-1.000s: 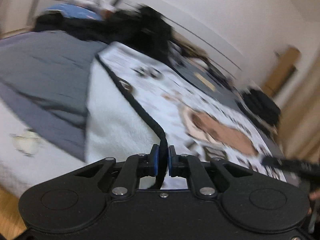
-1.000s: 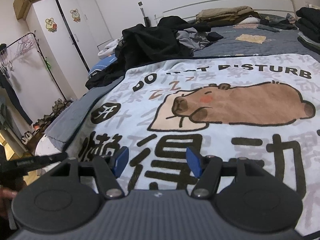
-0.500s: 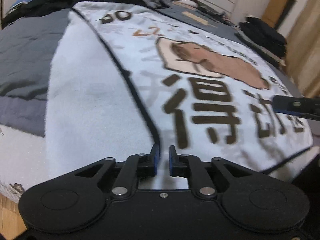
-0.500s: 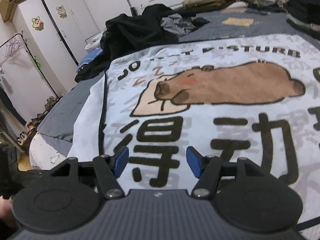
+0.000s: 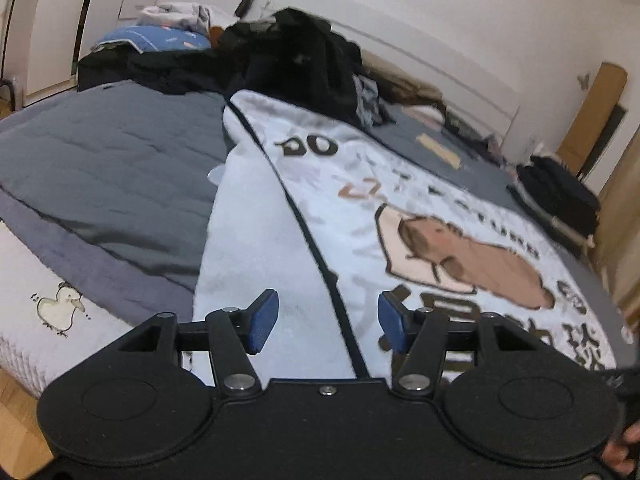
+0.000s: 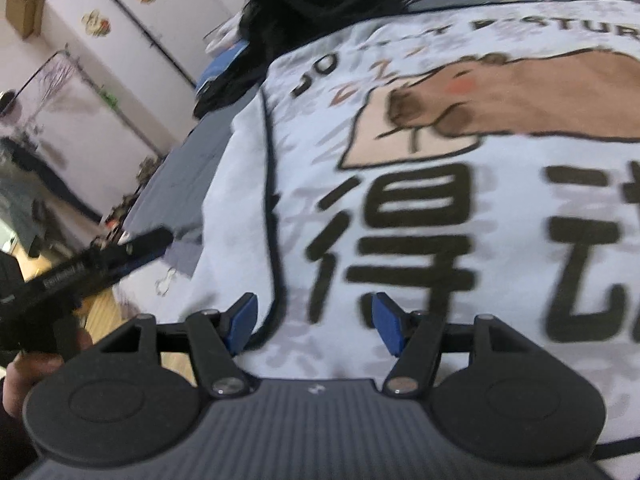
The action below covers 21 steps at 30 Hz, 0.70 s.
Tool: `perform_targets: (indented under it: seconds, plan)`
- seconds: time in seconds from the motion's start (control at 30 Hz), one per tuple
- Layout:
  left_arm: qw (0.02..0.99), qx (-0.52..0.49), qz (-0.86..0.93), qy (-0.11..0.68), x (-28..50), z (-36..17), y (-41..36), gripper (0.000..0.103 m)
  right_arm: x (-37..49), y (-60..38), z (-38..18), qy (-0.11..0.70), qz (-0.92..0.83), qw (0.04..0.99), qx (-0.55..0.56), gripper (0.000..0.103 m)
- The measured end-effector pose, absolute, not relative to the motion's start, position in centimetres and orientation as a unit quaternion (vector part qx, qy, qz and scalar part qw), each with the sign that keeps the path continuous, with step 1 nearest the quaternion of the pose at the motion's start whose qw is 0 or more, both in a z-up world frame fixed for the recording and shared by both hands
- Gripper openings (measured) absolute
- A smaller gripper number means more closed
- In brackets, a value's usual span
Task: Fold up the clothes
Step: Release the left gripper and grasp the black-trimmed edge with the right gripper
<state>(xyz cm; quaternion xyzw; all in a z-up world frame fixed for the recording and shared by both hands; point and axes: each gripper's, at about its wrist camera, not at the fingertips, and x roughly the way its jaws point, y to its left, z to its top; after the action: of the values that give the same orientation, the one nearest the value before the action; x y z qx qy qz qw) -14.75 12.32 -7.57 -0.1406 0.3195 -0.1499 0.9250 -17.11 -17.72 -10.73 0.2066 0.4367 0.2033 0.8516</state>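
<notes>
A pale blue fleece blanket (image 5: 400, 208) with a brown capybara print, black lettering and dark piping lies spread on the bed; its left strip is folded over, plain side up (image 5: 256, 240). My left gripper (image 5: 326, 318) stands open just above that folded edge, the piping running between its blue pads with nothing held. The same blanket (image 6: 400, 208) fills the right wrist view. My right gripper (image 6: 314, 322) is open over its near left edge, empty. The left tool (image 6: 92, 260) and a hand show at that view's left.
A grey quilt (image 5: 100, 172) covers the bed to the left, over a white sheet with a duck print (image 5: 56, 308). Dark clothes (image 5: 296, 56) are heaped at the blanket's far end. Folded dark garments (image 5: 560, 196) sit at the right. White wardrobes (image 6: 120, 32) stand at the left.
My left gripper, shut on the blanket's piped edge a second ago, has let go and opened. The folded strip now lies flat. My right gripper stayed open and shifted left toward the blanket's edge.
</notes>
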Motion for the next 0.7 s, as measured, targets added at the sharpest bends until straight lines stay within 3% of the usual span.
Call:
perform_targets:
  seconds: [0.63, 0.7]
  plan:
    - [0.910, -0.186, -0.146, 0.340, -14.2, -8.1, 14.0, 0.059, -13.3, -10.3, -15.8, 0.478, 0.249, 0.818, 0.201, 0.062]
    - [0.909, -0.190, -0.144, 0.342, -14.1, -8.2, 14.2, 0.059, -13.4, -10.3, -15.9, 0.472, 0.251, 0.819, 0.209, 0.056]
